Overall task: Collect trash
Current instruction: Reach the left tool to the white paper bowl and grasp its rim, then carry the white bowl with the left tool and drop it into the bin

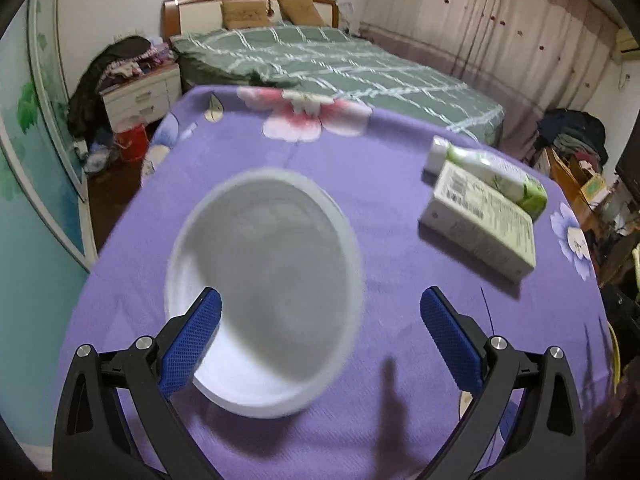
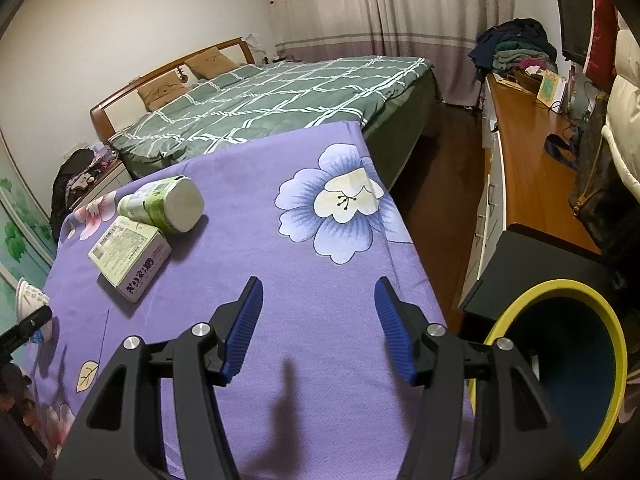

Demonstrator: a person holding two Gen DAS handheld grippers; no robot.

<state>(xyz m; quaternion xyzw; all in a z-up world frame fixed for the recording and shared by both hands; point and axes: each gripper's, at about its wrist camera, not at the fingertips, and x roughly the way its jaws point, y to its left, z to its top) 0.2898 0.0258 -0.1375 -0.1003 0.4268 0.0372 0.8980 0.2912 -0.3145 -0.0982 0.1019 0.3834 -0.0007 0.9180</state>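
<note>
A white paper bowl (image 1: pixel 264 284) sits on the purple flowered tablecloth (image 1: pixel 360 152), blurred, right in front of my left gripper (image 1: pixel 320 316). The left gripper is open; its left finger (image 1: pixel 192 340) overlaps the bowl's near rim. A pale green carton (image 1: pixel 480 220) and a green-and-white bottle (image 1: pixel 492 172) lie on their sides at the right. In the right wrist view my right gripper (image 2: pixel 318 328) is open and empty above the cloth. The carton (image 2: pixel 130 258) and bottle (image 2: pixel 164 204) lie to its far left. The bowl (image 2: pixel 30 308) shows at the left edge.
A yellow-rimmed bin (image 2: pixel 560 364) with a dark inside stands on the floor right of the table edge. A green checked bed (image 2: pixel 272 96) lies beyond the table. A wooden desk (image 2: pixel 532 168) with clutter runs along the right wall.
</note>
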